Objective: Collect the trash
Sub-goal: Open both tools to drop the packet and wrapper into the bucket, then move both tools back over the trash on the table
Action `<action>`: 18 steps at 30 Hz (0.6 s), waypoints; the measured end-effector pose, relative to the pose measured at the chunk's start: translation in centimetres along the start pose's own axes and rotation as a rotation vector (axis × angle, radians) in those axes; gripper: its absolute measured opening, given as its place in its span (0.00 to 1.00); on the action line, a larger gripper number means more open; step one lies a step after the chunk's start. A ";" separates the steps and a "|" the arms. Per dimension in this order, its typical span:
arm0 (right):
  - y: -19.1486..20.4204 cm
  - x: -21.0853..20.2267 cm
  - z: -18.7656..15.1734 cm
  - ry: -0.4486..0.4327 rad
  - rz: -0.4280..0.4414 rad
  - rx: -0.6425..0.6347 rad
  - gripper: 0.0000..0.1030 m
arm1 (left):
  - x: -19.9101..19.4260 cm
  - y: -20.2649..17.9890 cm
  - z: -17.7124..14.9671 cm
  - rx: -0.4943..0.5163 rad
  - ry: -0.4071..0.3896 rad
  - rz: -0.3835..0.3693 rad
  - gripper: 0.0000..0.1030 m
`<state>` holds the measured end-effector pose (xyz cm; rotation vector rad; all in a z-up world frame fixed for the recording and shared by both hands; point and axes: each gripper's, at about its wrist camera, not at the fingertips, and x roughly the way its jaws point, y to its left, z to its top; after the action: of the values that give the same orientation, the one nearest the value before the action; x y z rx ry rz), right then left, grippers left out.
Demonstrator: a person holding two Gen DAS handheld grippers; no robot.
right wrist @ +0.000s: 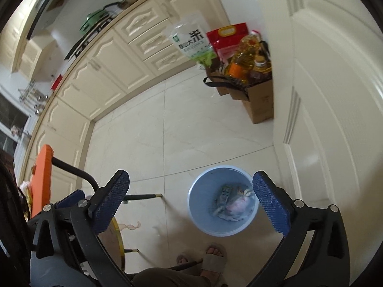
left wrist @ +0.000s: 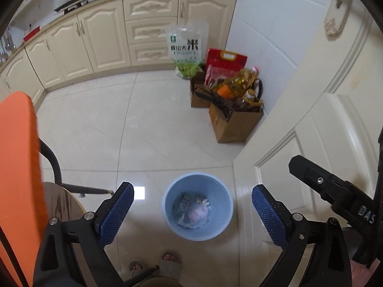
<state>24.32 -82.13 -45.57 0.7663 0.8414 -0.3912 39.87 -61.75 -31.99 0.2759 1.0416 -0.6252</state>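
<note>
Both my grippers hang above the blue plastic bin [left wrist: 197,206], jaws spread wide and holding nothing: the left gripper [left wrist: 192,211] frames the bin squarely, the right gripper [right wrist: 191,201] has it toward its right finger. The ribbed blue pads [left wrist: 117,212] are bare. Down in the round, smooth-walled bin lies the trash [right wrist: 231,203]: a crumpled pinkish wrapper, a flattened printed packet and scraps of paper. I judge this load delivered. A thin pale scrap [right wrist: 130,226] lies on the glossy floor tiles [right wrist: 182,129] beside the round wooden tabletop [left wrist: 63,202], probably still to collect. Farther off stand cardboard boxes [left wrist: 235,124] holding oil bottles, then cream panelled cabinets [left wrist: 95,40].
</note>
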 end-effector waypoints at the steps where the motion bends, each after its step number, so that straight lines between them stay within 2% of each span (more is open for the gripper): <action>1: -0.1 -0.3 0.1 -0.005 -0.001 0.005 1.00 | -1.0 -0.2 -0.3 0.005 -0.024 -0.001 0.95; 5: 0.7 -3.0 0.1 -0.047 0.035 0.015 1.00 | -5.6 -0.7 -1.4 0.018 -0.131 -0.007 0.95; 10: 3.1 -7.1 0.0 -0.113 0.064 -0.015 1.00 | -12.9 0.6 -4.7 0.026 -0.290 -0.003 0.96; 13: 5.7 -10.0 -0.4 -0.159 0.082 -0.052 1.00 | -17.4 2.7 -7.6 0.010 -0.381 0.008 0.99; 18: 10.9 -13.6 -1.9 -0.212 0.115 -0.125 1.00 | -23.7 7.3 -12.9 -0.046 -0.485 0.047 0.99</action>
<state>21.28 -73.13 -30.81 0.6411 0.6141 -0.3075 26.69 -41.23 -18.30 0.0982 0.5802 -0.5869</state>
